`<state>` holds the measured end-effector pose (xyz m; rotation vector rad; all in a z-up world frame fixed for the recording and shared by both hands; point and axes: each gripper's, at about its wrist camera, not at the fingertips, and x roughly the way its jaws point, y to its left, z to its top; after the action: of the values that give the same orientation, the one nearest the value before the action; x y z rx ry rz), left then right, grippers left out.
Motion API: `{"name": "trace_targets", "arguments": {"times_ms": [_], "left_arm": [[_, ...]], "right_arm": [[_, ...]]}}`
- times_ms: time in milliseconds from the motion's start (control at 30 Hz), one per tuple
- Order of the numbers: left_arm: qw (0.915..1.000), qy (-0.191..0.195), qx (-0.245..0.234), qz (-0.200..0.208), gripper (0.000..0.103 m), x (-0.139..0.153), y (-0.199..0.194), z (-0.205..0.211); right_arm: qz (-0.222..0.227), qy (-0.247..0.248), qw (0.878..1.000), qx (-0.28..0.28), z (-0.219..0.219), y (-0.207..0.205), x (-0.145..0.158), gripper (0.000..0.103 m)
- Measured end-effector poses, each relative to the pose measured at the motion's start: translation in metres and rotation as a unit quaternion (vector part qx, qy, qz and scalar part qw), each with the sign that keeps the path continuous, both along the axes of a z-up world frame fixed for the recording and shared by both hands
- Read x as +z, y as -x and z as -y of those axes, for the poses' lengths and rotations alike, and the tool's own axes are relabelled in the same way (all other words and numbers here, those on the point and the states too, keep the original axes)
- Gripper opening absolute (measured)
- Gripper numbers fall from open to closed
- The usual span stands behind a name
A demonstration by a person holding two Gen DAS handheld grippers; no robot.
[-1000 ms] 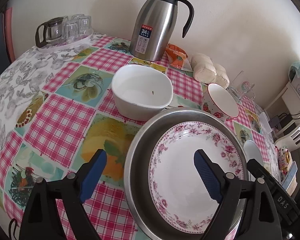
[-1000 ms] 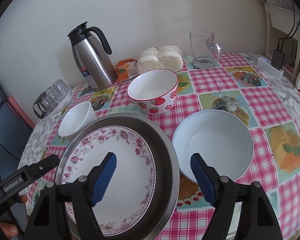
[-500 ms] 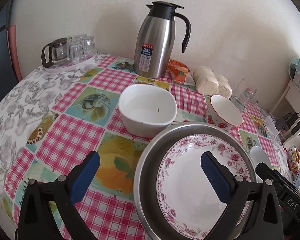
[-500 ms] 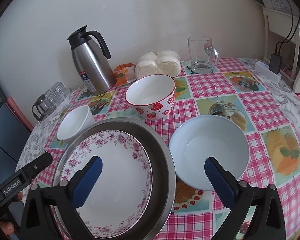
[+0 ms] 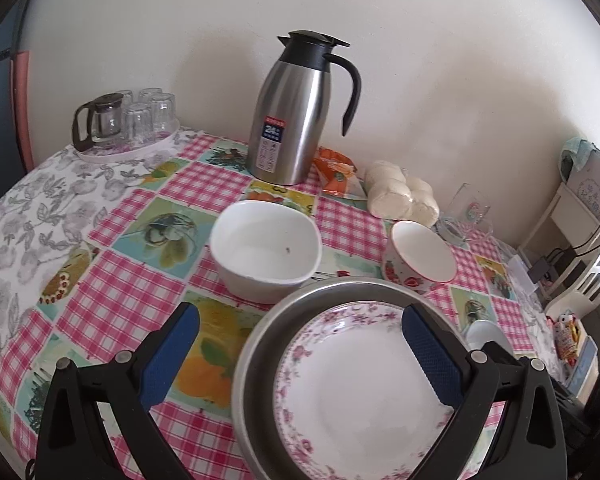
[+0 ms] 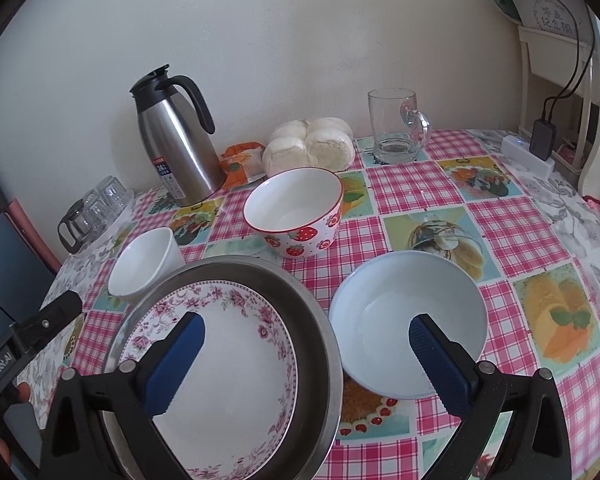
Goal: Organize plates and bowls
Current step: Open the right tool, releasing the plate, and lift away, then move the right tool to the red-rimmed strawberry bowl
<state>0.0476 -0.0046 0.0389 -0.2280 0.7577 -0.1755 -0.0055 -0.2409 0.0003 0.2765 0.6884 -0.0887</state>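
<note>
A floral plate [image 5: 364, 384] [image 6: 228, 364] lies inside a metal pan [image 5: 260, 344] [image 6: 320, 320] at the near edge of the table. A white squarish bowl [image 5: 266, 250] [image 6: 144, 266] sits behind it on the left. A strawberry bowl [image 5: 420, 256] [image 6: 296, 212] sits behind it. A pale blue bowl [image 6: 408, 320] [image 5: 484, 334] sits right of the pan. My left gripper [image 5: 300, 340] is open and empty above the pan's left rim. My right gripper [image 6: 306, 346] is open and empty above the pan's right rim.
A steel thermos jug [image 5: 300, 108] [image 6: 176, 140] stands at the back by the wall. Beside it lie an orange packet [image 5: 336, 168], wrapped buns [image 6: 310, 148] and a glass mug [image 6: 396, 126]. A tray of glasses [image 5: 128, 124] is at the back left. A white shelf [image 6: 560, 64] stands on the right.
Both grippers have opened wider and drawn back and up from the pan. The dishes have not moved.
</note>
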Motion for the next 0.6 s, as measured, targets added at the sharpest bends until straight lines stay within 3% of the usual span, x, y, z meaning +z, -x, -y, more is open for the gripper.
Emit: {"name": "trace_targets", "arguments": {"times_ms": [367,600], "left_arm": [[0.9992,0.024,-0.025,0.023,0.101,0.026,-0.031,0.038],[0.9977,0.021,-0.065,-0.002,0.101,0.029,-0.064,0.073]], "right_arm": [[0.028,-0.020,0.999,-0.041,0.018,-0.011,0.025,0.103],[0.023,-0.028,0.997,-0.069,0.039,-0.033,0.035,0.103]]}}
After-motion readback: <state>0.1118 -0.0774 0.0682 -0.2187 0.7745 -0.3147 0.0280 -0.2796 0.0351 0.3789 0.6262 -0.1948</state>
